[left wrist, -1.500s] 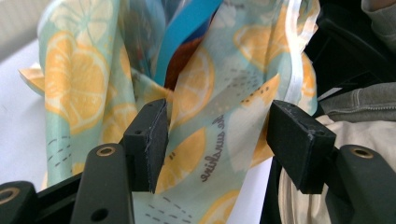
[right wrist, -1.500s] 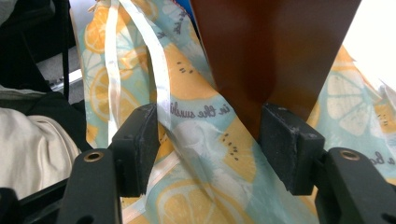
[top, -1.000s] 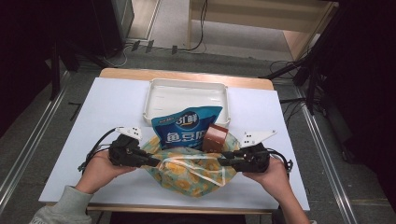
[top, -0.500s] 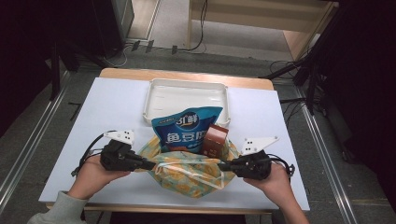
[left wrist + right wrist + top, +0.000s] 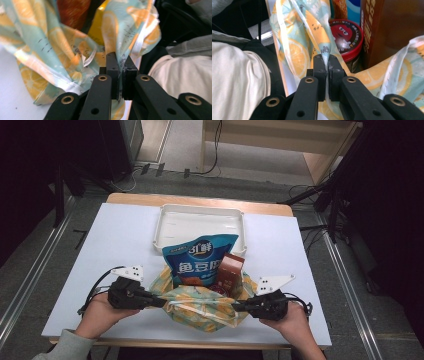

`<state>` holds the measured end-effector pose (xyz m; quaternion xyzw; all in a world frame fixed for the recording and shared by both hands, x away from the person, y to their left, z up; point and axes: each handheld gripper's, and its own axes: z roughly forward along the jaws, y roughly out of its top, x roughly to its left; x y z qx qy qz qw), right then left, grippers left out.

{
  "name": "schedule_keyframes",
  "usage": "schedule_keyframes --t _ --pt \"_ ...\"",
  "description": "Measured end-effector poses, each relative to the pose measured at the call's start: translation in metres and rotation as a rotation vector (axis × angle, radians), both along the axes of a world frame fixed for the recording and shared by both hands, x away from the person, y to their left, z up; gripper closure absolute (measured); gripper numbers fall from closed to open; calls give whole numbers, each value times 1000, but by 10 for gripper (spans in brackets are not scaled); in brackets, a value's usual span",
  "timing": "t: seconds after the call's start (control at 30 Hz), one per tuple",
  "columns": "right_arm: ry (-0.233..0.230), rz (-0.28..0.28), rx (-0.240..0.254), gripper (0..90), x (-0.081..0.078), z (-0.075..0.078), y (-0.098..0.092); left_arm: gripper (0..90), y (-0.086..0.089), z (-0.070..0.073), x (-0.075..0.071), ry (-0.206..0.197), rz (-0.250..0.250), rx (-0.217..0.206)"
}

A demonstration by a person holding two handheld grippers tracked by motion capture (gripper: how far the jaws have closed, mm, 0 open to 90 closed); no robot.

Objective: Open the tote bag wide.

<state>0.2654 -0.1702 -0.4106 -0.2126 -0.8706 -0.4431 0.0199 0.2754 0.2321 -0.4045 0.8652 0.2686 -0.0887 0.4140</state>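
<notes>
A cloth bag with an orange-slice print sits at the table's front middle. A blue snack pouch and a brown carton stand up out of it. My left gripper is shut on the bag's left rim; the left gripper view shows the cloth pinched between the pads, which have just eased slightly. My right gripper is shut on the right rim, and its pads clamp a fold of cloth. A red-lidded tub lies inside, beside the carton.
An empty white tray stands behind the bag at the table's far middle. The pale table top spreads to both sides. The table's front edge runs just below my hands, and the person's sleeve is close behind the bag.
Both grippers have drawn slightly outward and toward the table's front, holding the bag's rim on each side. The bag's mouth is stretched wider between them.
</notes>
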Motion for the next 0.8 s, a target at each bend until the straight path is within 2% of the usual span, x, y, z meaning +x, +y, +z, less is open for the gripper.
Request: schedule_keyframes --t 0.03,0.3,0.4,0.6,0.8 --pt "5 0 0 878 1 -5 1 874 0 -3 1 12 0 4" --pt "14 -8 -7 892 5 -14 1 885 -2 -12 3 8 1 11" --pt "31 -11 -11 900 7 -17 2 887 -3 -16 4 17 2 12" --pt "52 15 -31 900 4 -20 8 893 -2 -19 3 19 -11 24" --pt "61 33 -33 900 5 -26 11 894 1 -25 7 39 -7 12"
